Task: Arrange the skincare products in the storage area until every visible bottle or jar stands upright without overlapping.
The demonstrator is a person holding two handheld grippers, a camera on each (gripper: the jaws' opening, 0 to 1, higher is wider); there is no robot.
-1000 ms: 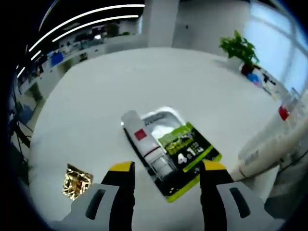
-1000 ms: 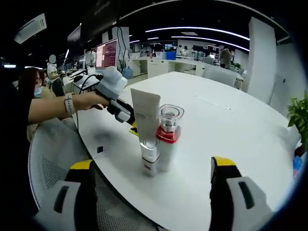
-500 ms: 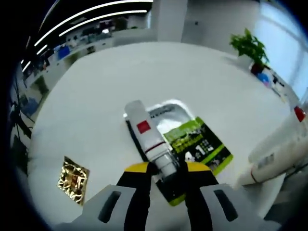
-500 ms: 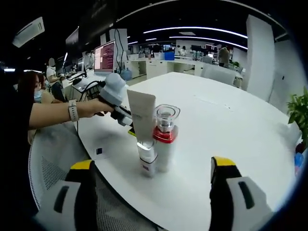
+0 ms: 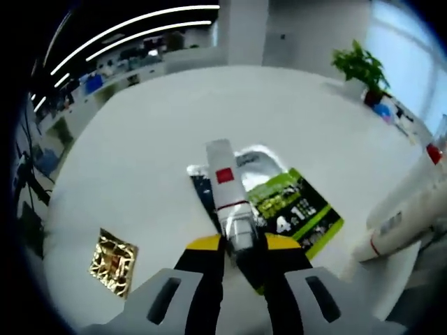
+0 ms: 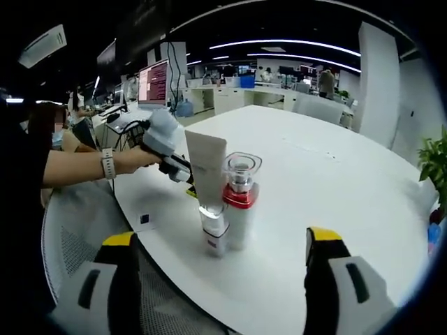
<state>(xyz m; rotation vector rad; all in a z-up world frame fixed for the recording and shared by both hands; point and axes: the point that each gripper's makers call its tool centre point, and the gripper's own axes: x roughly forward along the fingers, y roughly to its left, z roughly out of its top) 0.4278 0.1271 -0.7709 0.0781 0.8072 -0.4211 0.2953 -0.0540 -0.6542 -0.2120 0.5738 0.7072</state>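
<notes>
White tube [image 5: 228, 199] sits clamped in the left gripper [image 5: 237, 243]; right gripper [image 6: 220, 244] fingers spread apart.

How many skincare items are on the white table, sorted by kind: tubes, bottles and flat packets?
Tubes: 2, one lying tube held in the left gripper, one standing tube.
Bottles: 1, red-collared bottle.
Flat packets: 3, green packet, silver packet, gold packet.
Total: 6.
</notes>
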